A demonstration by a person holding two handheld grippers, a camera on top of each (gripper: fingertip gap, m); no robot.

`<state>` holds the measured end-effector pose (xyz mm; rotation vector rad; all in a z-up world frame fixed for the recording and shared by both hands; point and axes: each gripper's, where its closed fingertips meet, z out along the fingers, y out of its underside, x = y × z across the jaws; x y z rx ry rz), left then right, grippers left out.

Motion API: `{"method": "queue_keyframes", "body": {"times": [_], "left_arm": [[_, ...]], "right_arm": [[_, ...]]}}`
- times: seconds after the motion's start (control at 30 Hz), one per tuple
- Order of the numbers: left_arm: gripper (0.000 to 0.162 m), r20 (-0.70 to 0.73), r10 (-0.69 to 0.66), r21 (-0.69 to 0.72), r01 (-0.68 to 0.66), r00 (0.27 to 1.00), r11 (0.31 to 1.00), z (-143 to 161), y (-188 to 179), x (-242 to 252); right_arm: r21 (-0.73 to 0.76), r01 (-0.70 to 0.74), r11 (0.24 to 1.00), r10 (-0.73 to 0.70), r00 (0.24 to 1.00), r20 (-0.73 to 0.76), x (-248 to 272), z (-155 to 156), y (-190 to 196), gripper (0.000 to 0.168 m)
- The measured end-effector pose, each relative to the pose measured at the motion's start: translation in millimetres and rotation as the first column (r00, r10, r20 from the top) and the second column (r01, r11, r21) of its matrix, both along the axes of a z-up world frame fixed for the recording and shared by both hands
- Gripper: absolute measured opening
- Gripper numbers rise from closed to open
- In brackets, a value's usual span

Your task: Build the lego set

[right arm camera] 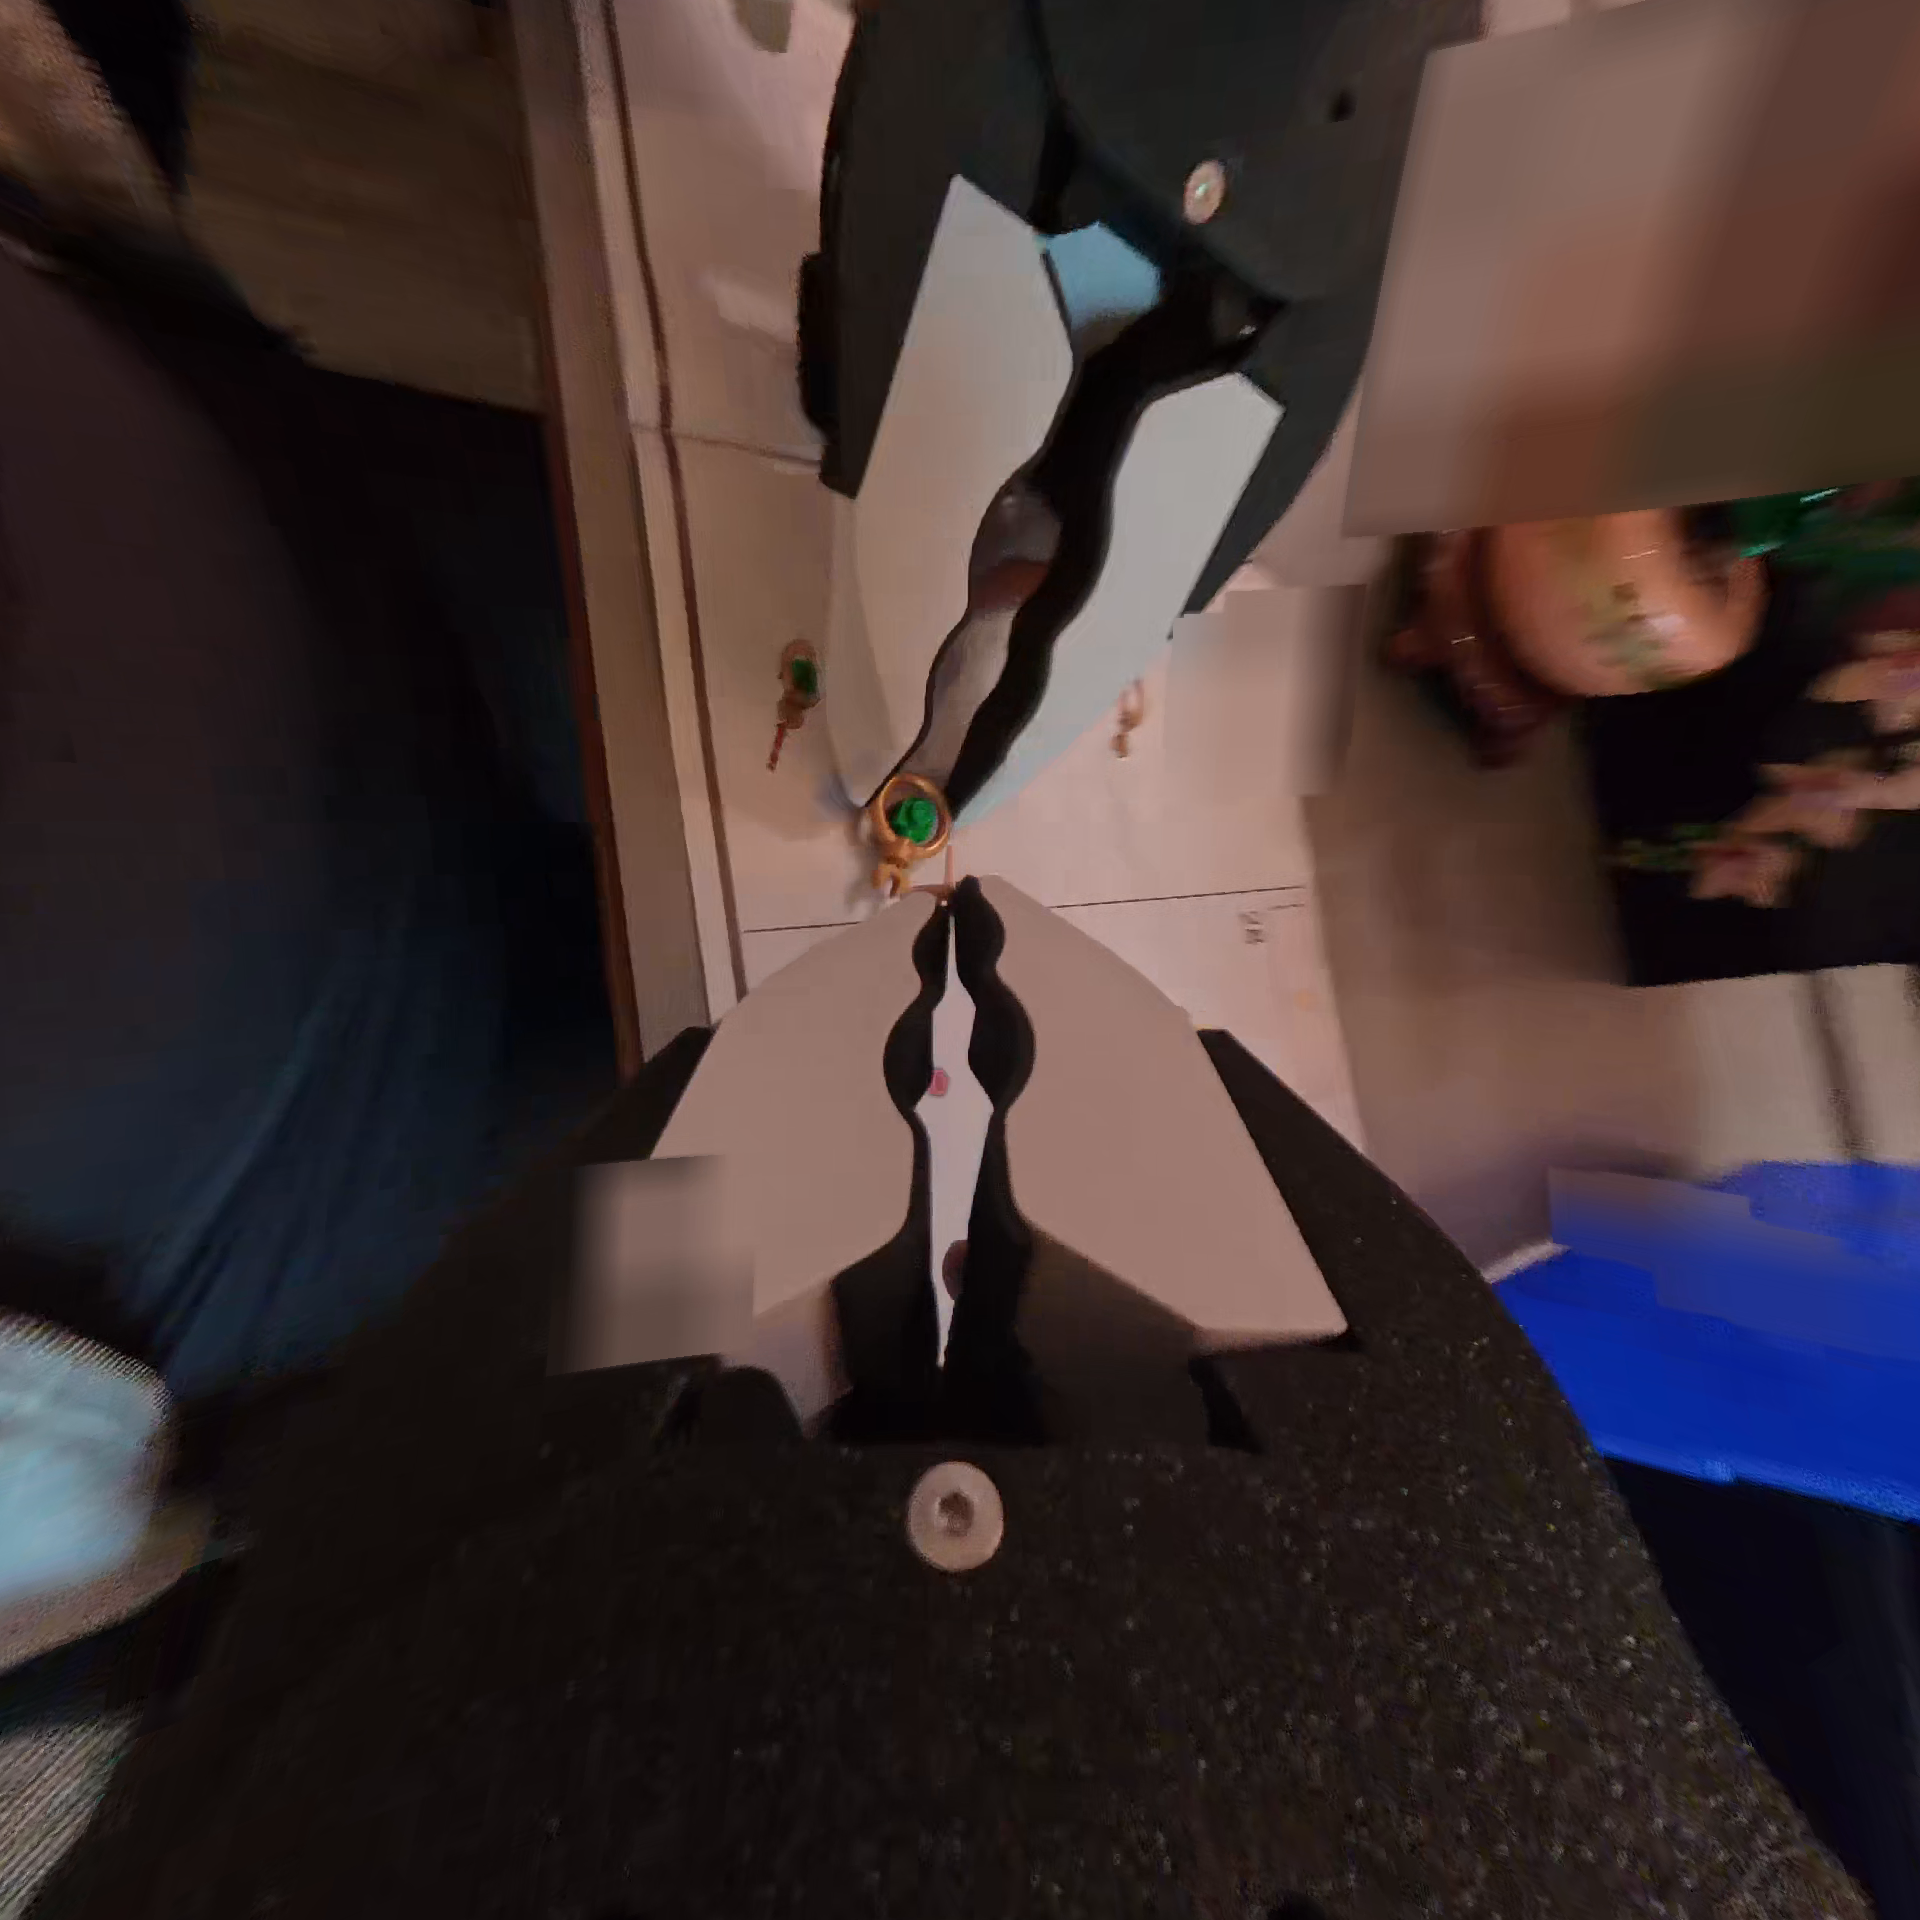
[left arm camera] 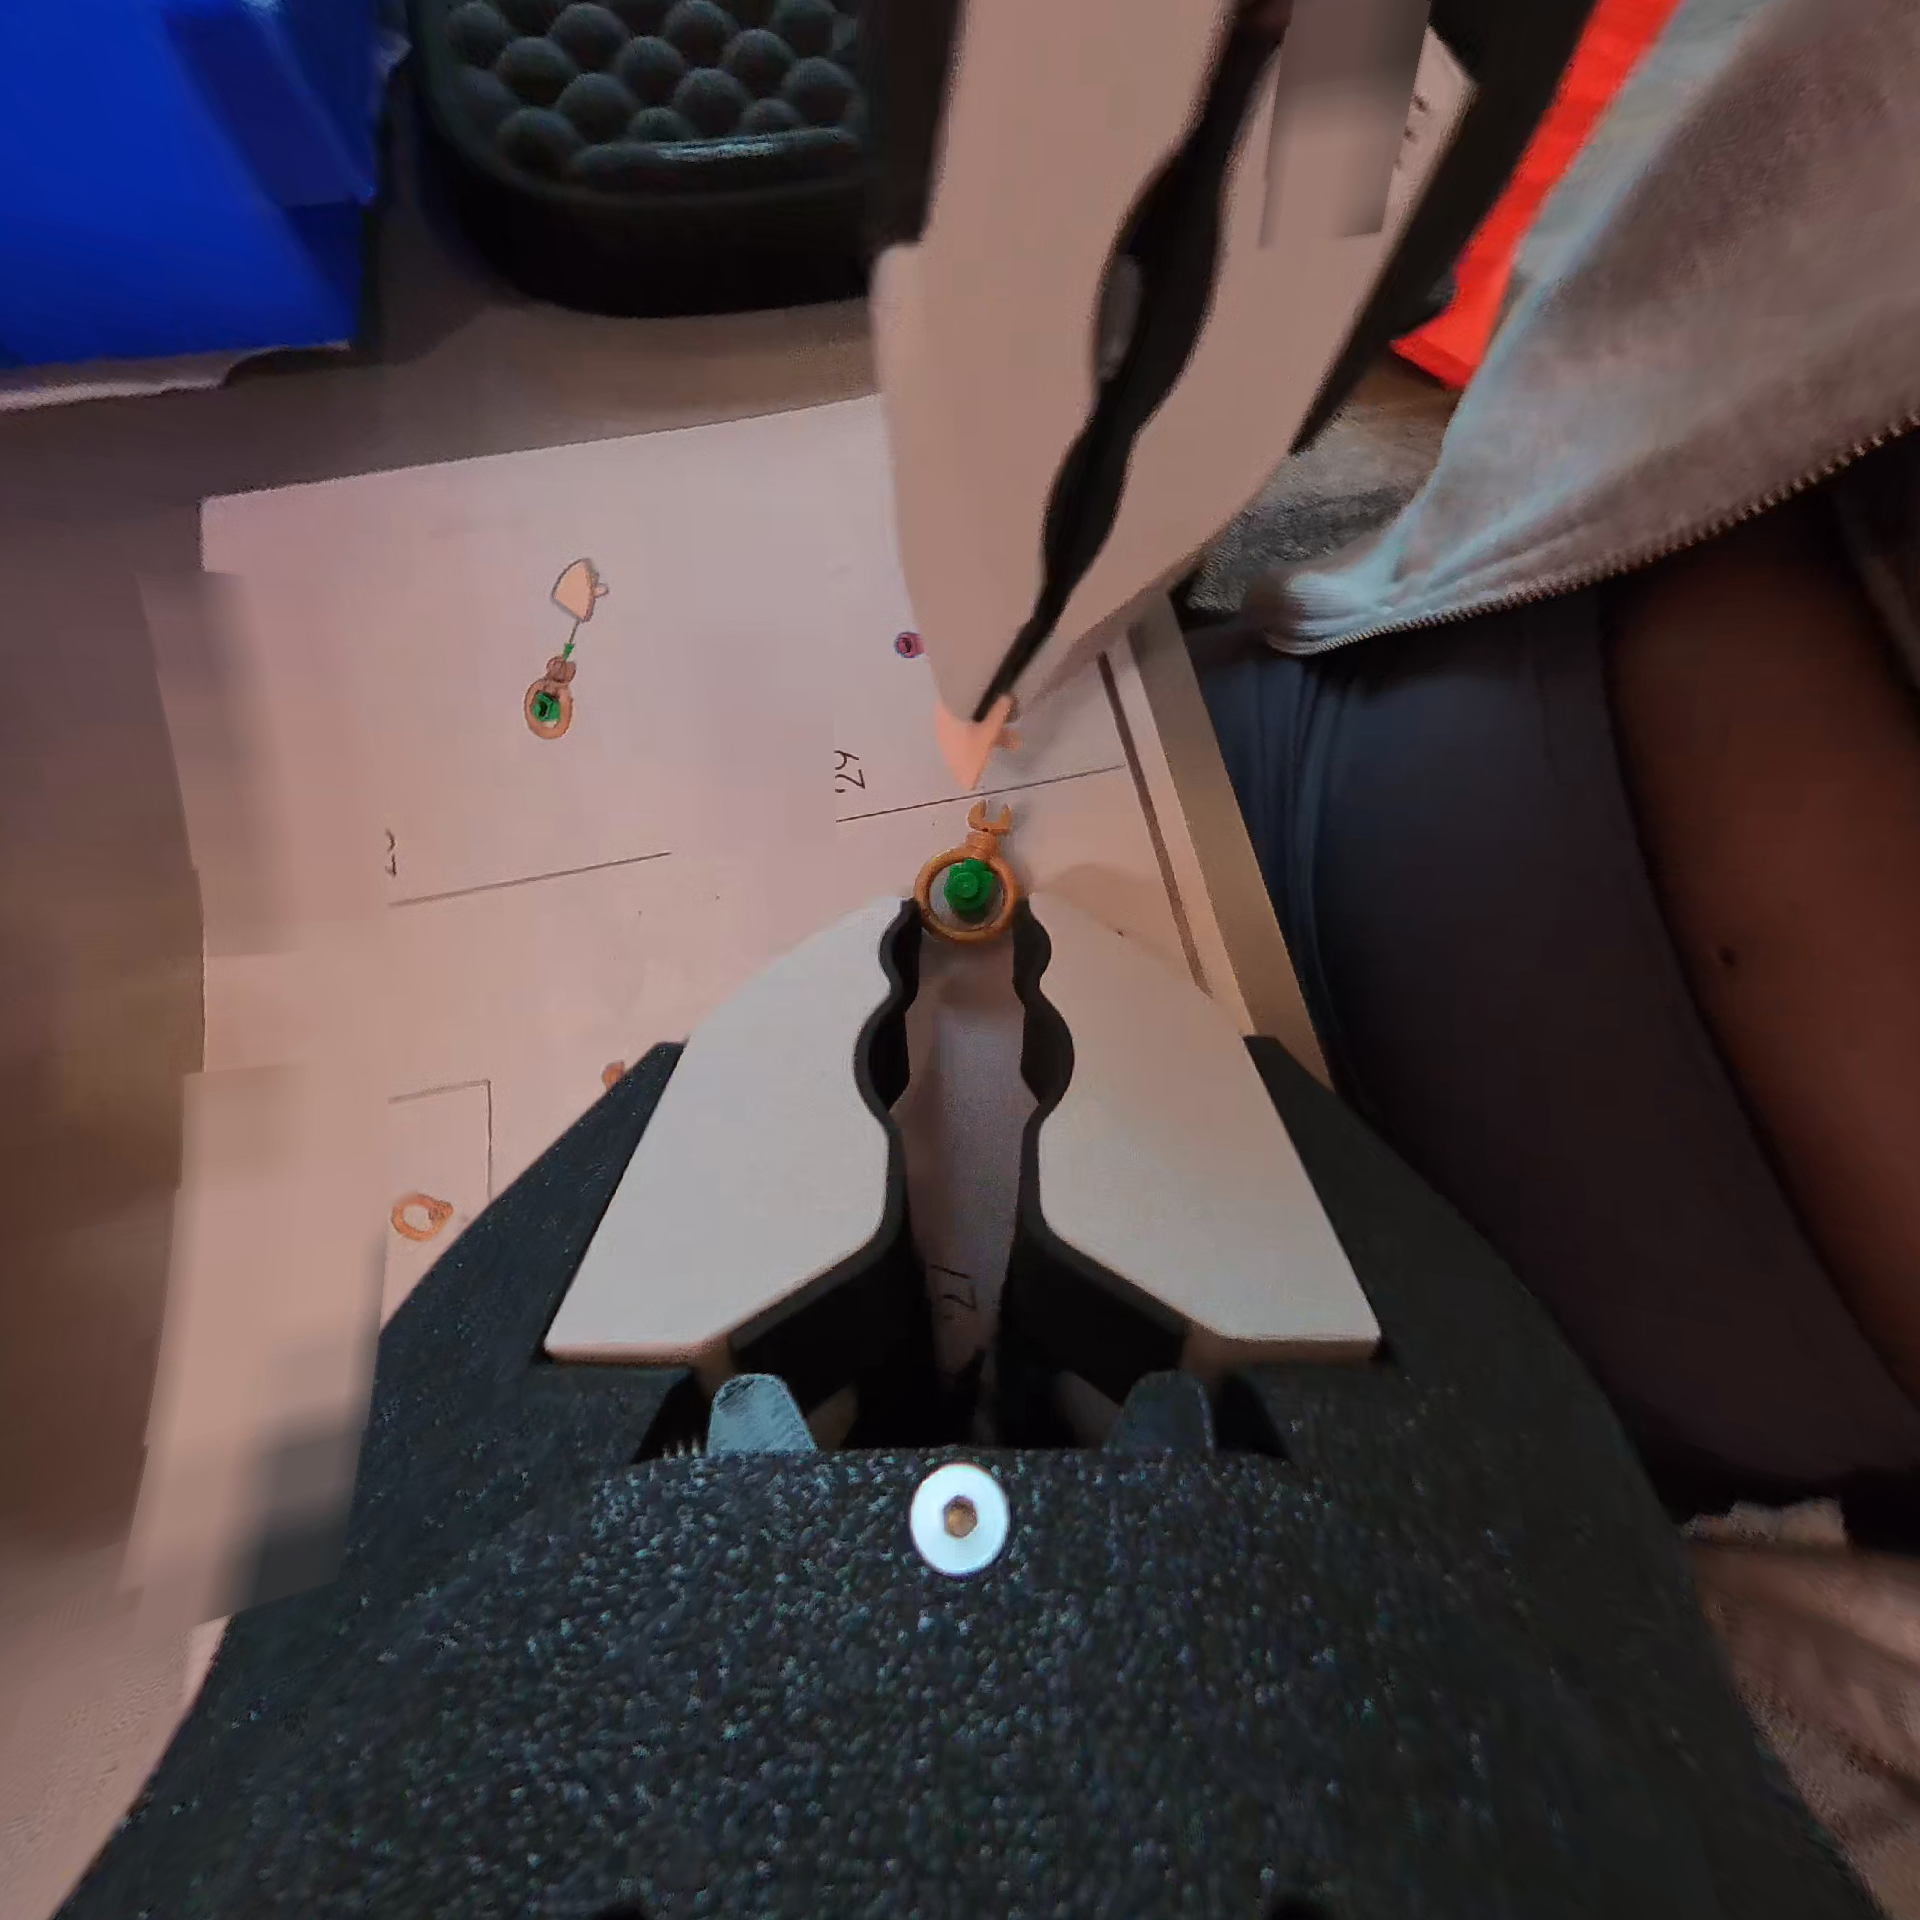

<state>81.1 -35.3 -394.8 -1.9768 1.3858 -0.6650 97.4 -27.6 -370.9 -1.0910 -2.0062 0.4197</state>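
Note:
A gold ring piece with a green stud in it (left arm camera: 966,891) is pinched between the tips of my left gripper (left arm camera: 966,920), held over the open instruction booklet (left arm camera: 727,582). A small clip sticks out of the ring's far side. My right gripper (left arm camera: 987,712) comes down from above, shut on a pale pink petal piece (left arm camera: 966,750) whose point sits just short of that clip. In the right wrist view my right gripper (right arm camera: 954,894) is closed, with only a sliver of the pink piece showing, right below the ring piece (right arm camera: 911,821) in the left gripper (right arm camera: 914,790).
The booklet (right arm camera: 1143,831) lies on a pale surface. A blue bag (left arm camera: 177,177), a black padded case (left arm camera: 644,135) and a red object (left arm camera: 1538,208) lie beyond it. A person's leg (left arm camera: 1507,935) is at the right. A built flower model (right arm camera: 1621,623) stands nearby.

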Motion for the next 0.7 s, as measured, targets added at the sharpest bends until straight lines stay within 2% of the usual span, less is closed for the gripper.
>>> {"method": "queue_keyframes", "body": {"times": [0.1, 0.13, 0.2, 0.43, 0.53, 0.7], "left_arm": [[0.017, 0.006, 0.147, -0.007, -0.147, 0.989, 0.989, 0.1, 1.1, -1.3], [0.017, 0.013, 0.191, -0.024, -0.191, 0.982, 0.981, 0.5, 0.5, -1.3], [0.017, 0.021, 0.257, -0.063, -0.256, 0.966, 0.965, 0.7, 0.1, -0.6], [0.017, -0.013, 0.301, -0.092, -0.3, 0.954, 0.949, 0.6, 0.7, -0.4], [0.017, -0.028, 0.301, -0.082, -0.302, 0.953, 0.95, 0.4, 0.7, -0.5], [0.017, -0.092, 0.302, -0.005, -0.303, 0.949, 0.953, -0.8, 0.8, -0.7]], "right_arm": [[0.151, 0.093, 0.984, -0.067, 0.984, -0.167, -2.0, 9.0, 1.7, 0.002], [0.25, 0.129, 0.96, -0.077, 0.975, -0.21, -2.8, 12.0, 7.1, 0.001], [0.402, 0.153, 0.903, -0.076, 0.977, -0.201, -4.2, 6.6, 11.8, 0.001], [0.334, 0.222, 0.916, -0.178, 0.972, -0.155, -4.0, -9.8, 6.6, 0.001], [0.321, 0.216, 0.922, -0.174, 0.972, -0.157, -4.9, -10.4, 3.4, 0.002], [0.348, 0.22, 0.911, -0.173, 0.971, -0.163, -3.6, -11.4, 1.8, 0.001]]}}
